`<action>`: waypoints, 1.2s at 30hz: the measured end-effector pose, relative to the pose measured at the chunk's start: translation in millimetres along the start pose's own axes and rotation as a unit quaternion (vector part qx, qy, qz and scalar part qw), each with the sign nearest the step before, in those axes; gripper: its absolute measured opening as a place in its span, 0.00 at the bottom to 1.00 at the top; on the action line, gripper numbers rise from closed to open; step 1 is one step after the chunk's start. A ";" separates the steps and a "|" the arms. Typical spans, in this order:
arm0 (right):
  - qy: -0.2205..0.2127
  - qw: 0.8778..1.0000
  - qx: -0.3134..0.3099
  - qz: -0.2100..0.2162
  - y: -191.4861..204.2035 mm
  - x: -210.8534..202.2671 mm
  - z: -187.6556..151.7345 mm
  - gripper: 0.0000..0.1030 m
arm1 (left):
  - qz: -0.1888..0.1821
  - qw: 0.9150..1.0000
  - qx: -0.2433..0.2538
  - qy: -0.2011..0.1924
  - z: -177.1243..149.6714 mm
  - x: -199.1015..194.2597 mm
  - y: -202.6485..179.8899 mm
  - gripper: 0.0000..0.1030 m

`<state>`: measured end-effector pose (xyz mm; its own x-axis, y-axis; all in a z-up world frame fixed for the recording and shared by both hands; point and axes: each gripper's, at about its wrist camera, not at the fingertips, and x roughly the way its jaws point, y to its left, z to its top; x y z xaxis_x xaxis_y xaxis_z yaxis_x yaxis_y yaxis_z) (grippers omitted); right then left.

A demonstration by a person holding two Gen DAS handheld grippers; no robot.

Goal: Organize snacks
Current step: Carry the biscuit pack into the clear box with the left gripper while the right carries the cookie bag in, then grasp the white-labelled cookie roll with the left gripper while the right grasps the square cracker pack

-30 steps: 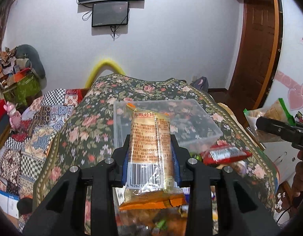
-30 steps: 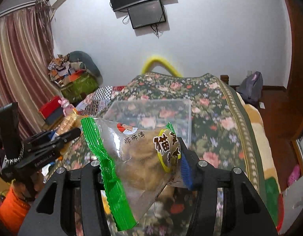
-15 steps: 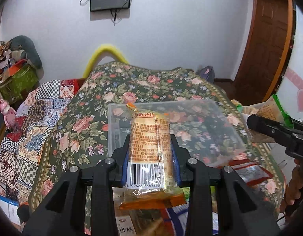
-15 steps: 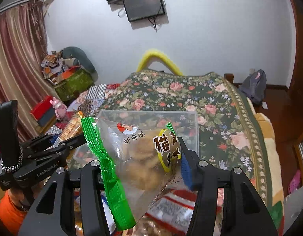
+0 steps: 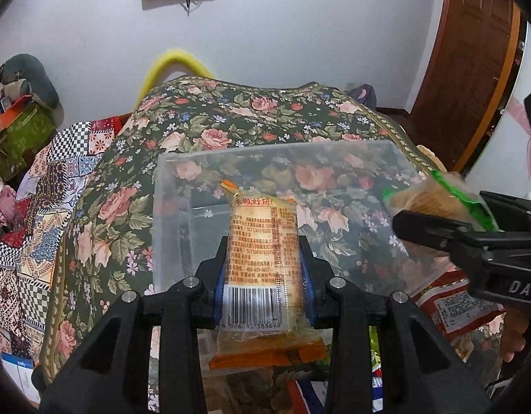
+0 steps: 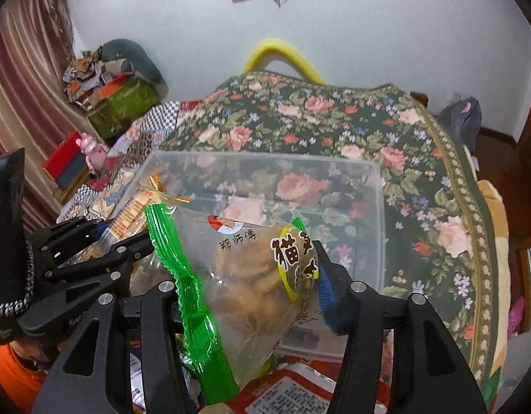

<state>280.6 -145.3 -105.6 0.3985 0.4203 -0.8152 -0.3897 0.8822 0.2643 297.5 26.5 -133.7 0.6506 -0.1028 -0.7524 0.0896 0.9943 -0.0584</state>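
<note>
The left gripper (image 5: pixel 263 262) is clamping an orange biscuit packet (image 5: pixel 263 241), hanging over the near edge of the clear plastic box (image 5: pixel 168 207) on the flowered bedspread (image 5: pixel 230 117). The right gripper (image 6: pixel 255 286) – jaws easing apart – is holding a green-edged cookie bag (image 6: pixel 251 269) beside it.

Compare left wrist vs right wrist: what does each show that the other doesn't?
Left wrist only: the wooden door and the orange packet's barcode.
Right wrist only: striped curtain, and the green-edged bag's printed front, clamped in the right gripper.
Both: clear plastic bin on the floral cover, and the left gripper shut on the orange packet.
</note>
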 end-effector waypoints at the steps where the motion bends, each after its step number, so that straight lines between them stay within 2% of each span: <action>1: 0.008 1.000 0.004 0.002 -1.3 2.5 -0.1 0.51 | -0.001 1.000 0.000 0.003 -0.2 1.3 0.0 0.35; 2: 0.010 1.000 0.007 0.004 -2.0 3.8 -0.1 0.53 | -0.003 1.000 -0.001 0.006 -0.4 2.3 0.4 0.36; 6: -0.007 1.000 0.004 -0.003 -0.3 -4.0 -0.6 0.77 | -0.011 1.000 -0.006 0.006 -1.3 -2.2 3.1 0.58; 13: -0.036 0.999 -0.029 -0.015 8.6 -33.0 -5.8 0.78 | -0.013 1.000 -0.008 -0.022 -3.5 -36.7 9.5 0.61; 18: -0.050 0.997 -0.050 -0.018 13.6 -55.0 -22.4 0.78 | -0.011 0.999 -0.012 -0.033 -16.2 -65.6 18.5 0.67; 26: -0.053 0.997 -0.056 -0.010 23.3 -79.5 -60.6 0.78 | 0.002 1.000 -0.019 -0.014 -59.7 -88.4 36.2 0.68; 30: -0.057 0.997 -0.045 -0.020 24.4 -87.3 -84.3 0.78 | 0.013 1.000 -0.025 0.001 -84.1 -90.3 46.1 0.68; 36: -0.031 0.999 -0.027 -0.023 24.2 -85.6 -114.4 0.78 | 0.025 0.999 -0.028 0.032 -115.3 -80.2 57.8 0.68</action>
<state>142.1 -184.2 -88.4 0.4672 0.3926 -0.7922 -0.4127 0.8893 0.1973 163.5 95.6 -152.3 0.6034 -0.0519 -0.7958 0.0143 0.9984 -0.0543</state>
